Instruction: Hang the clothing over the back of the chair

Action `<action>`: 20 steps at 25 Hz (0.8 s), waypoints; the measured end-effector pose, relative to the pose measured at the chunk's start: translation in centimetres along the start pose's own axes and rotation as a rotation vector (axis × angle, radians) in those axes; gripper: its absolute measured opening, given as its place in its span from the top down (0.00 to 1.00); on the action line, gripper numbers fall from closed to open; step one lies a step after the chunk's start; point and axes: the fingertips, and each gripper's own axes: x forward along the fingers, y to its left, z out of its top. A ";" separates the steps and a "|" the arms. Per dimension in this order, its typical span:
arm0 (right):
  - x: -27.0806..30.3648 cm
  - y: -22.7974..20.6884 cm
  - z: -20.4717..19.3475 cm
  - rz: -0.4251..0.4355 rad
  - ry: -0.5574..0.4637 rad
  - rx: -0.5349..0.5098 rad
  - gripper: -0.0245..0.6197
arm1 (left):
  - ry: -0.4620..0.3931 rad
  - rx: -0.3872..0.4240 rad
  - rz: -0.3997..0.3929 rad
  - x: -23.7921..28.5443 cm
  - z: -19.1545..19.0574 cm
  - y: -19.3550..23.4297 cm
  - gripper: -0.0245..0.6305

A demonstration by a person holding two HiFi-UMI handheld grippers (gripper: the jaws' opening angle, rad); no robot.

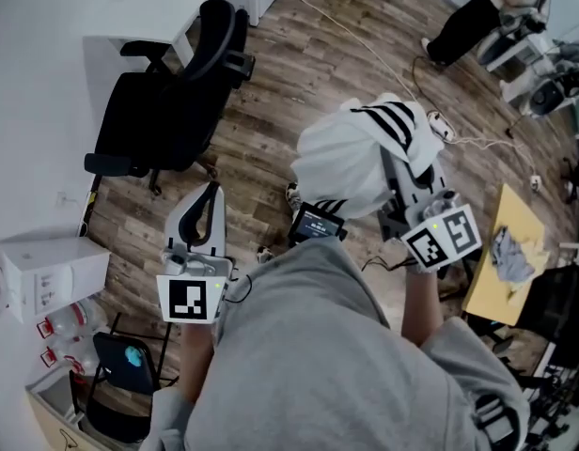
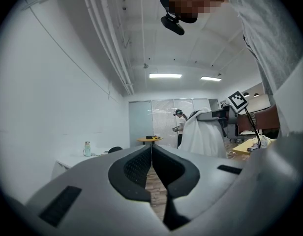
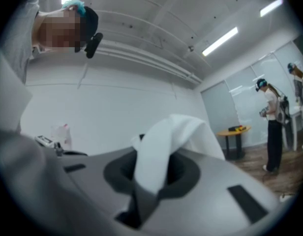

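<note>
The black office chair (image 1: 177, 92) stands at the upper left of the head view, by a white desk (image 1: 158, 7). A white garment with black stripes (image 1: 365, 158) hangs bunched in the air to the chair's right. My right gripper (image 1: 395, 165) is shut on it, and in the right gripper view a fold of the white cloth (image 3: 166, 141) rises from between the jaws of that gripper (image 3: 151, 176). My left gripper (image 1: 212, 194) is below the chair, shut and holding nothing. In the left gripper view this gripper (image 2: 151, 156) has its pads touching, and the garment (image 2: 203, 134) hangs to the right.
A white box (image 1: 50, 275) and a dark seat (image 1: 125, 365) sit at the lower left. A yellow table (image 1: 501, 252) with a grey cloth is at the right. Cables run over the wooden floor (image 1: 299, 54). Another person (image 3: 272, 127) stands by a round table (image 3: 235, 132).
</note>
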 end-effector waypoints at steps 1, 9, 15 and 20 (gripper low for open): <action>0.9 -0.4 0.1 0.006 0.001 0.001 0.87 | 0.002 -0.005 0.008 0.6 0.0 0.5 0.91; 6.8 -3.0 1.1 0.050 -0.001 -0.001 0.87 | 0.006 -0.007 0.056 4.7 0.3 3.3 0.91; 10.8 -4.9 1.9 0.097 0.012 -0.006 0.87 | 0.015 -0.014 0.098 7.7 0.5 4.8 0.91; 13.6 -5.9 2.6 0.149 0.016 -0.008 0.87 | 0.013 -0.017 0.153 9.2 0.8 5.9 0.91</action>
